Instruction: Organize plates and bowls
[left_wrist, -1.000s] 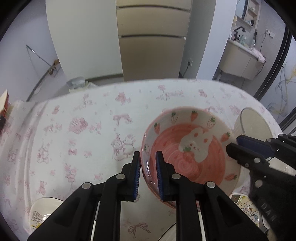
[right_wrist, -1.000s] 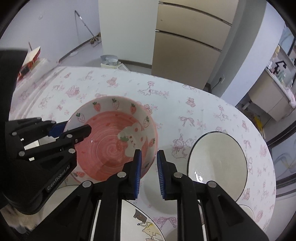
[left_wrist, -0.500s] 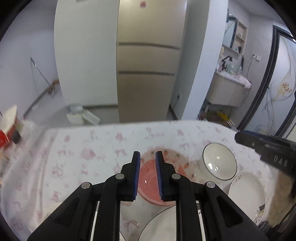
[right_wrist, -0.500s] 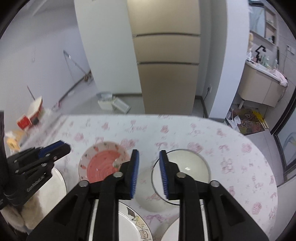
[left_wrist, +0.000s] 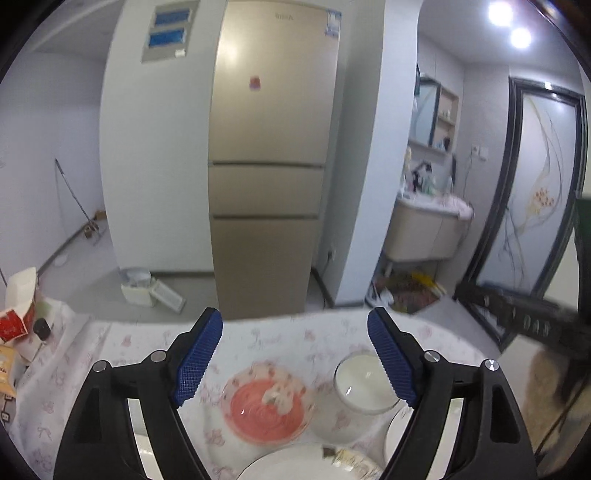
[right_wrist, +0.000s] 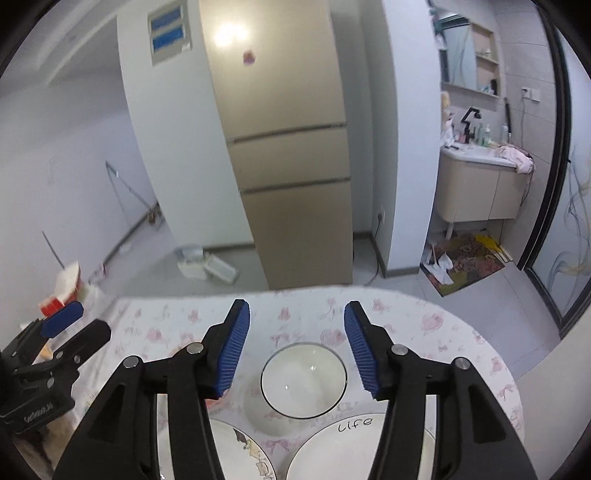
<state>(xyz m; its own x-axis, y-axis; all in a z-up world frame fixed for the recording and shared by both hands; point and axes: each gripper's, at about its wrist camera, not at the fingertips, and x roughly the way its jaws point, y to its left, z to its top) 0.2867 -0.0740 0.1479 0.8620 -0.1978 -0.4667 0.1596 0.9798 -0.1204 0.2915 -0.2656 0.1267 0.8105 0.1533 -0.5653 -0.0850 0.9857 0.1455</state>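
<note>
Both grippers lifted off pink bowl since earlier frame.

Left wrist: left gripper (left_wrist: 294, 354) jaws just spread, empty; pink strawberry bowl (left_wrist: 269, 405) on tablecloth (left_wrist: 110, 347), white bowl (left_wrist: 364, 384) beside.

Right wrist: right gripper (right_wrist: 296, 349) jaws just parted, empty, above black-rimmed white bowl (right_wrist: 303, 384).

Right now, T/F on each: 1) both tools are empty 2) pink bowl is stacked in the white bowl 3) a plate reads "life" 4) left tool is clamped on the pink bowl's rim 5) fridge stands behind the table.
1) True. The left tool and right tool stand open with nothing between the pads; both have just been opening.
2) False. The pink bowl sits on the tablecloth beside the white bowl, not inside it.
3) True. The plate near the right tool carries that word.
4) False. The left tool is above the pink bowl, not touching it.
5) True. The fridge stands past the table's far edge.
</note>
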